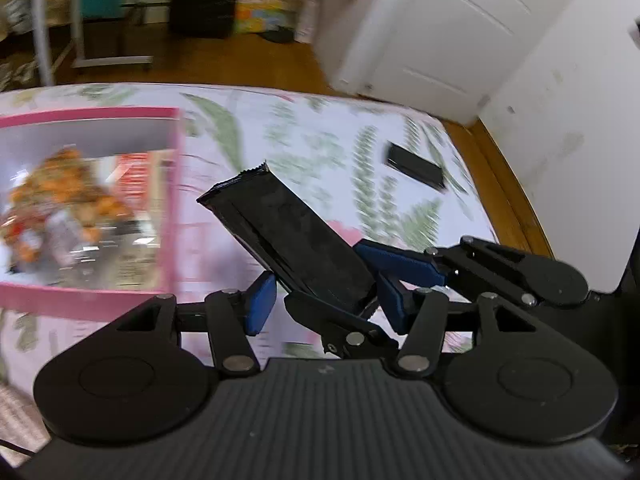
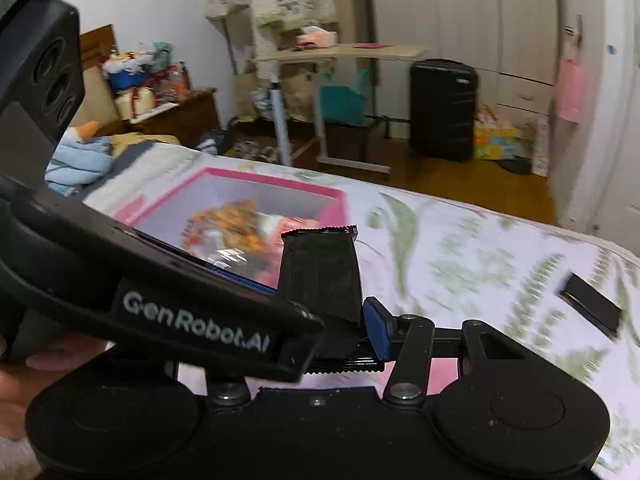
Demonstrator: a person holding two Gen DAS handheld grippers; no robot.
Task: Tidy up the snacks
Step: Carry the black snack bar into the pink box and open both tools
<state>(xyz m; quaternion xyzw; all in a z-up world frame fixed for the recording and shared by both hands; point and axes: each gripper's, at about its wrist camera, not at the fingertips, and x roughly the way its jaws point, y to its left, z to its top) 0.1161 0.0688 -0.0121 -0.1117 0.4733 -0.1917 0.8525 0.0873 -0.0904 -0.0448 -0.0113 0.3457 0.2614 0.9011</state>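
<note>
A: What is the right gripper [image 2: 352, 332] doing?

B: Pinching the black snack packet [image 2: 320, 276] at its lower end; the left gripper [image 1: 320, 300] is hanging slack around it. It is looking light, crinkly and slippery.

A: And farther off?

B: The pink box [image 2: 336, 200] is sitting on the bed [image 2: 460, 240], another dark packet [image 2: 592, 306] lying well apart.
</note>
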